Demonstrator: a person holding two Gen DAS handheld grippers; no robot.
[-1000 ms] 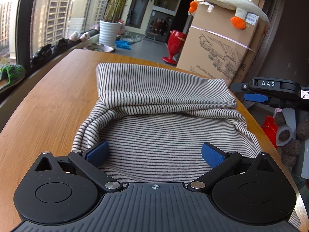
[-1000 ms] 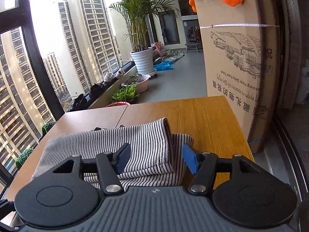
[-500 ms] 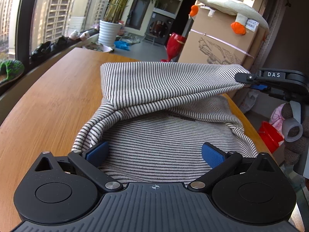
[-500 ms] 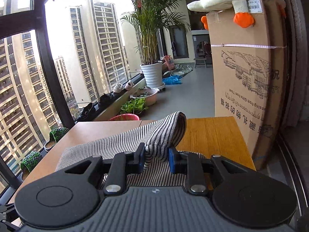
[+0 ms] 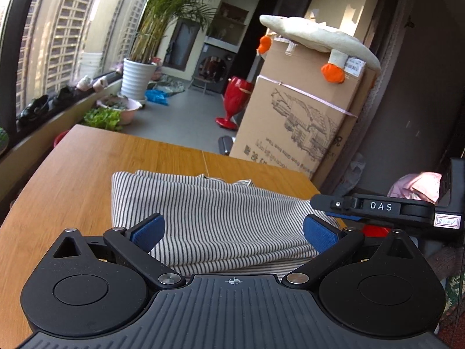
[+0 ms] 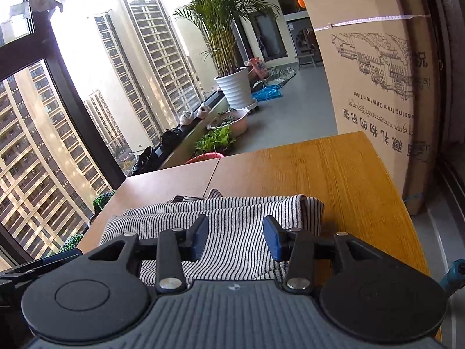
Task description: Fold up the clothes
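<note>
A black-and-white striped garment (image 5: 215, 215) lies folded in layers on the wooden table (image 5: 87, 157). It also shows in the right wrist view (image 6: 232, 232). My left gripper (image 5: 232, 231) is open and empty, its blue pads spread over the garment's near edge. My right gripper (image 6: 236, 237) is open and empty over the garment's right part. The right gripper also shows from the side in the left wrist view (image 5: 377, 209), at the garment's right edge.
A tall cardboard box (image 5: 302, 122) with a plush goose (image 5: 316, 40) on top stands past the table's far right corner. A red stool (image 5: 235, 101) and a potted palm (image 5: 139, 78) stand on the floor beyond. Windows run along the left (image 6: 72, 101).
The right gripper, shut on the garment's upper edge half a second ago, has let it go and opened. The fold now lies flat toward me. Both grippers have pulled back and tilted up.
</note>
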